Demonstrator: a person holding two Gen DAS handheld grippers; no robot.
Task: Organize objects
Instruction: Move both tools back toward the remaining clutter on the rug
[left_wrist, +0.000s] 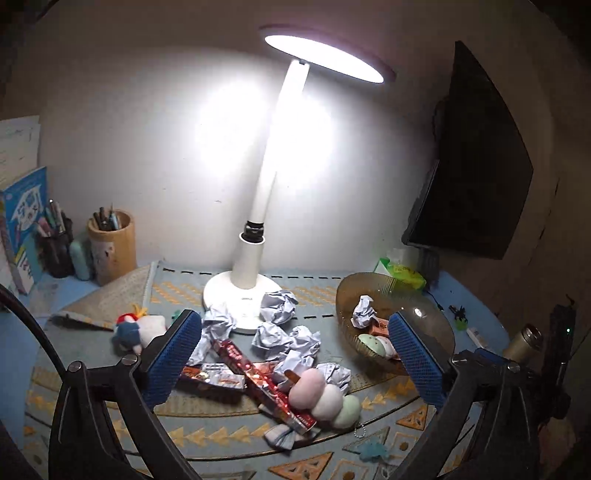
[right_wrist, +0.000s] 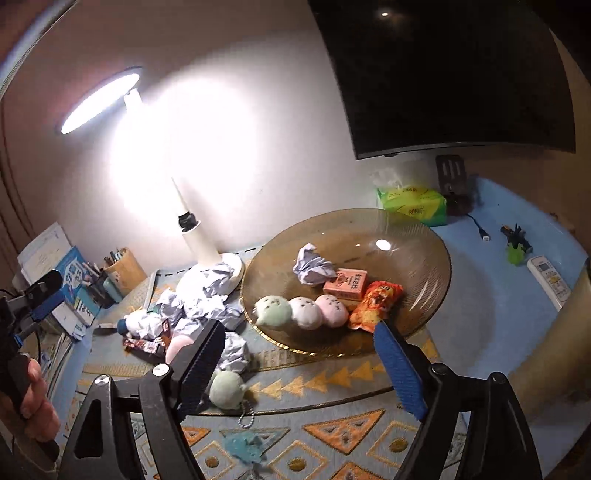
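Note:
A brown glass bowl (right_wrist: 424, 258) holds a paper ball (right_wrist: 314, 267), a pink box (right_wrist: 345, 283), an orange snack pack (right_wrist: 375, 304) and a three-ball plush (right_wrist: 303, 312). It also shows in the left wrist view (left_wrist: 436, 325). On the mat lie several crumpled paper balls (left_wrist: 280, 306), red snack boxes (left_wrist: 266, 384), a second three-ball plush (left_wrist: 325, 397) and a small doll (left_wrist: 140, 328). My left gripper (left_wrist: 295, 336) is open above this pile. My right gripper (right_wrist: 299, 347) is open over the bowl's near rim. Both are empty.
A lit white desk lamp (left_wrist: 255, 258) stands behind the pile. Pen holders (left_wrist: 110, 247) and books (left_wrist: 22, 218) are at the left. A dark monitor (right_wrist: 443, 74), a green tissue pack (right_wrist: 412, 203) and a remote (right_wrist: 548, 280) are at the right.

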